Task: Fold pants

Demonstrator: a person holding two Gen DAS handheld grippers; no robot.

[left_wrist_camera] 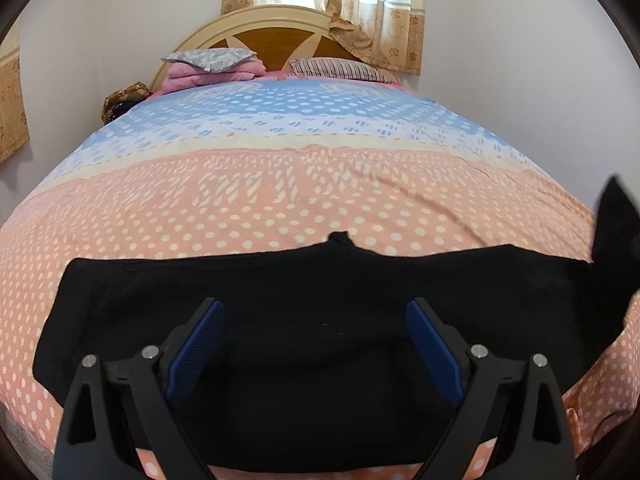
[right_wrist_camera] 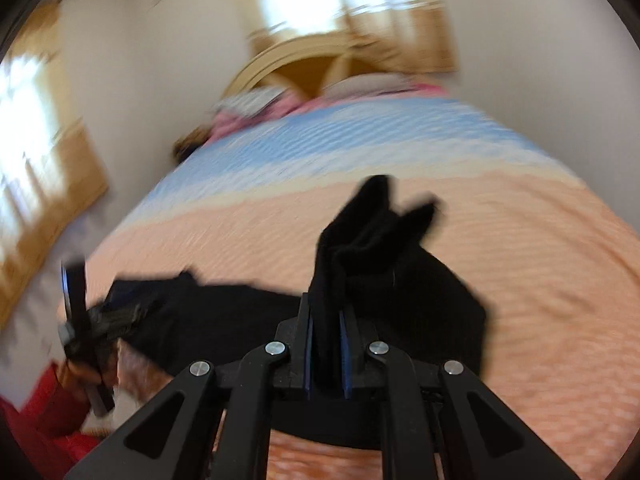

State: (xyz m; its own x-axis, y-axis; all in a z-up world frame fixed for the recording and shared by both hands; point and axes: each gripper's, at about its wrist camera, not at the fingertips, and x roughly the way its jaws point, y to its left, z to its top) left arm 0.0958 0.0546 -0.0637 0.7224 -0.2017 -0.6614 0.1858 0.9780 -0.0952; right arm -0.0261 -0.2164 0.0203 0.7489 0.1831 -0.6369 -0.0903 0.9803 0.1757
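A bedroom with pale walls; the right wrist view is smeared by motion blur (headboard and curtains barely readable). Black pants lie in a wide band across the near end of a bed with a dotted peach-and-blue sheet. The left tool hangs wide open above them, gripping nothing. The right tool is clamped on a raised fold of the pants.
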